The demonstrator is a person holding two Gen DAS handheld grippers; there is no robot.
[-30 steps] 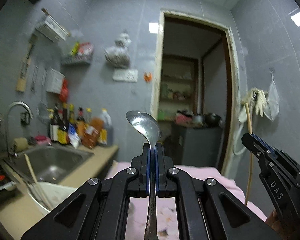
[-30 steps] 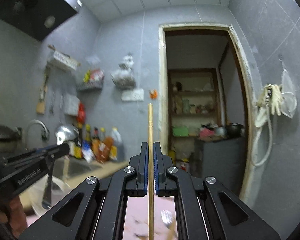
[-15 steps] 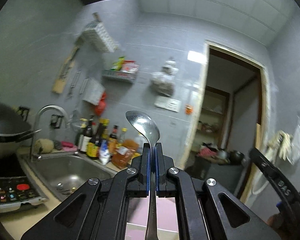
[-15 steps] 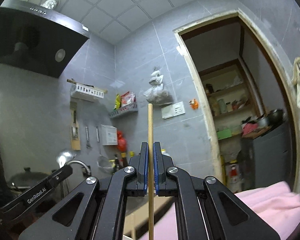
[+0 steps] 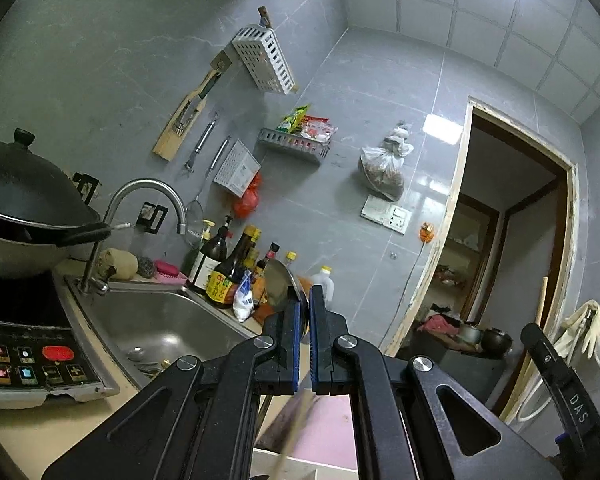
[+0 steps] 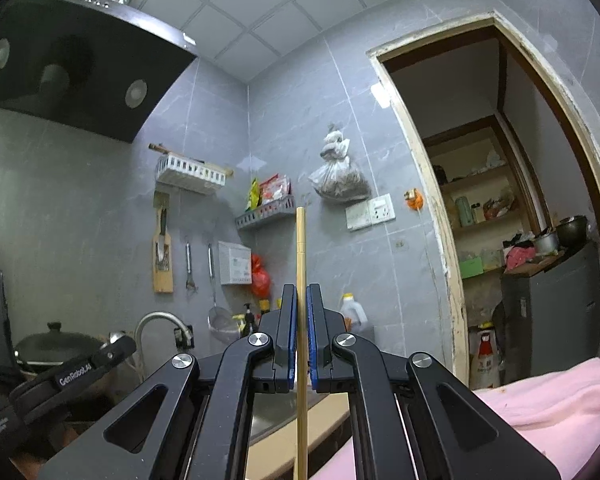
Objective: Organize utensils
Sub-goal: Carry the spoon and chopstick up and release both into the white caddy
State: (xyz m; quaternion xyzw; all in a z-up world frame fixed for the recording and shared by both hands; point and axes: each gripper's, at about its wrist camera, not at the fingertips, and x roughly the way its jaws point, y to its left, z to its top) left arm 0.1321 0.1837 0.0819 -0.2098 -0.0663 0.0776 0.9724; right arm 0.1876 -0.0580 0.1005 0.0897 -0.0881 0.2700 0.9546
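My left gripper [image 5: 305,300] is shut on a metal spoon [image 5: 278,282]. The spoon's bowl sticks up just left of the fingertips and its handle runs down, blurred, between the fingers. My right gripper [image 6: 301,298] is shut on a wooden chopstick [image 6: 301,248] that stands upright well above the fingertips. Both grippers are raised and point at the grey tiled wall. A white slotted utensil rack [image 5: 265,59] hangs high on that wall and also shows in the right wrist view [image 6: 190,172]. The right gripper shows at the left view's right edge [image 5: 556,372].
A steel sink [image 5: 160,324] with a curved tap [image 5: 148,196] lies below left, sauce bottles [image 5: 224,272] behind it. A lidded wok [image 5: 24,196] sits on a cooktop [image 5: 24,364] at the left. A range hood [image 6: 76,68], an open doorway [image 6: 500,220] and a pink cloth [image 6: 540,404] are also around.
Both grippers have tilted upward and turned left toward the wall rack and stove. The spoon has shifted in the left gripper: its bowl now sits lower and to the left.
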